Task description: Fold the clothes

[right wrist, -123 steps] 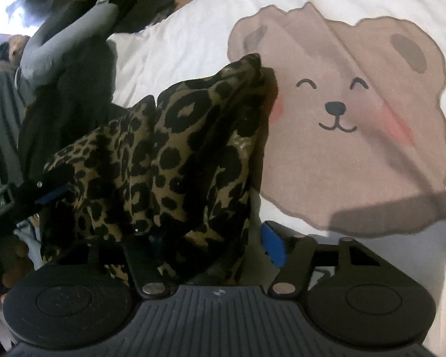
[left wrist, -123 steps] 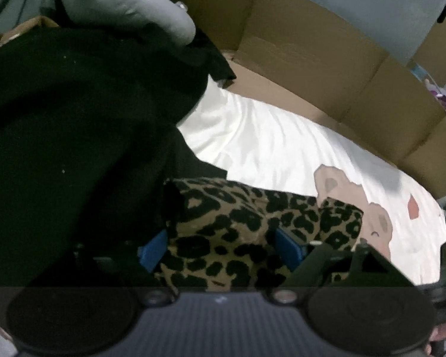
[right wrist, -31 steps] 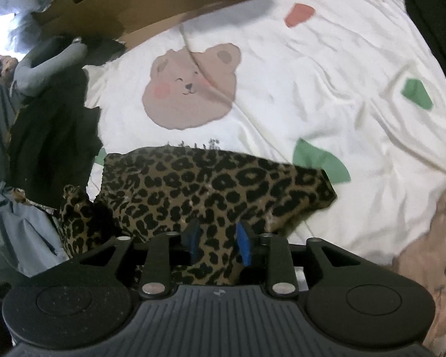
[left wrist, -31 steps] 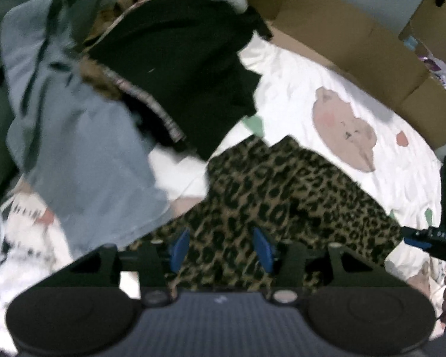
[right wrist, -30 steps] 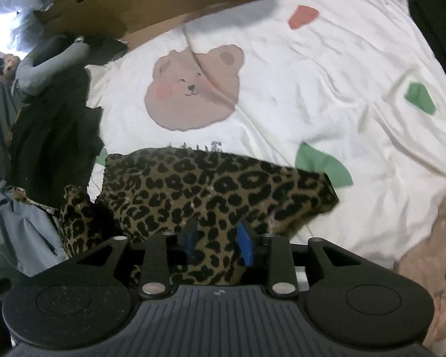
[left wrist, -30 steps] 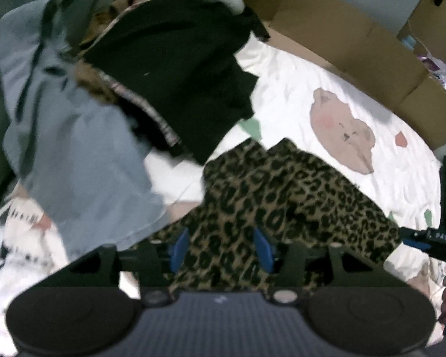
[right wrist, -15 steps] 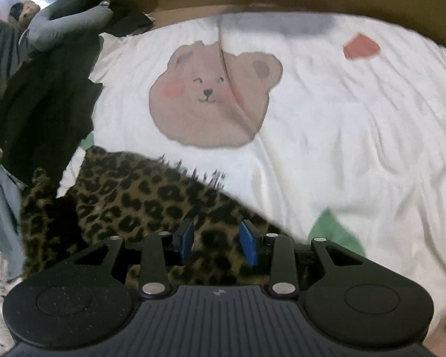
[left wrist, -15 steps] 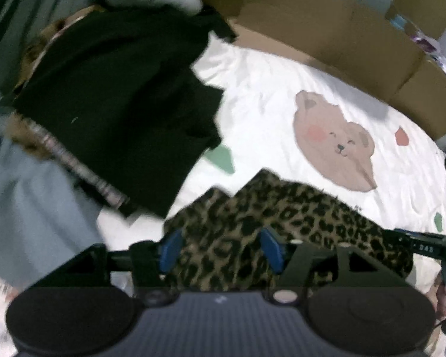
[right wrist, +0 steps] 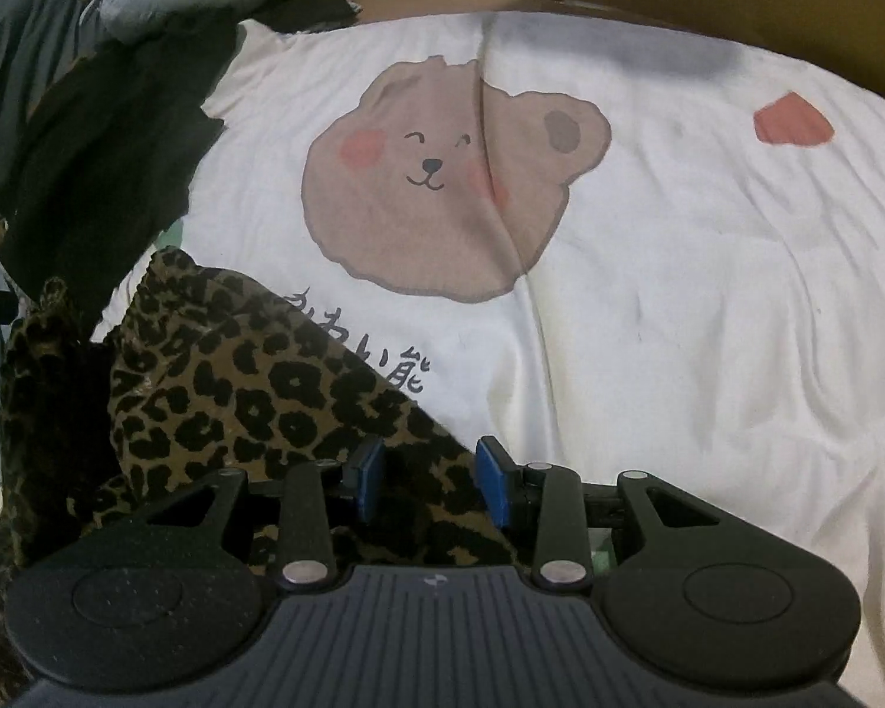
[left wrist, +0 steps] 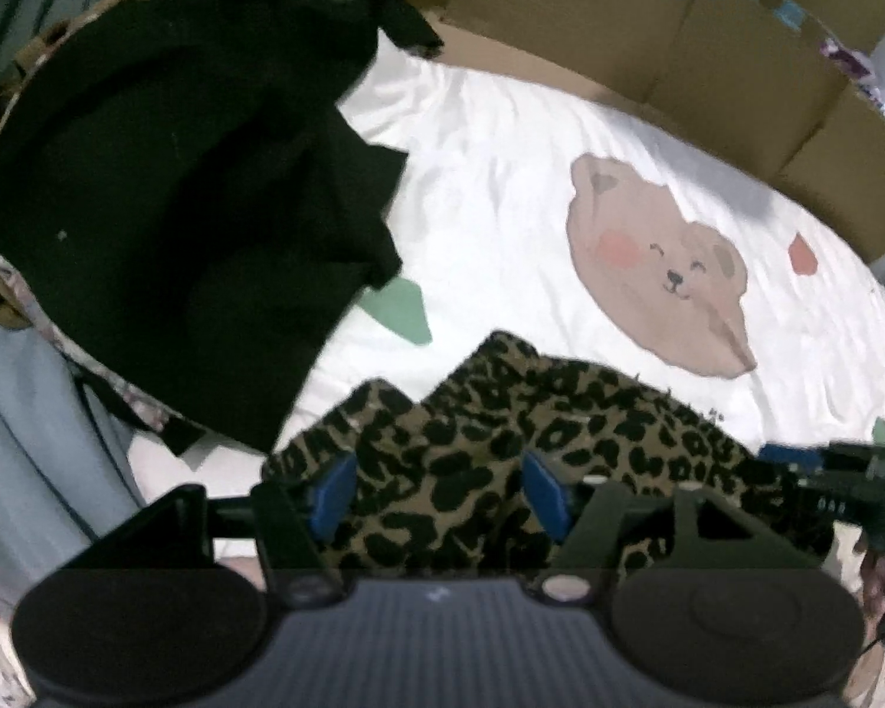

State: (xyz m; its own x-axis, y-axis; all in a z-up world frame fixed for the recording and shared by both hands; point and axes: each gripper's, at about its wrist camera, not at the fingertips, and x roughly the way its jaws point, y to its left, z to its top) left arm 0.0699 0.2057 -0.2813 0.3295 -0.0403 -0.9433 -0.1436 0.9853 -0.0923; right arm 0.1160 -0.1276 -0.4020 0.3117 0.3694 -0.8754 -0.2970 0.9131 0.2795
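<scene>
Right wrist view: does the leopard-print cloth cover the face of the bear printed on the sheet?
No: the leopard-print cloth lies below and left of the bear print, whose eyes, nose and mouth are all visible.
</scene>
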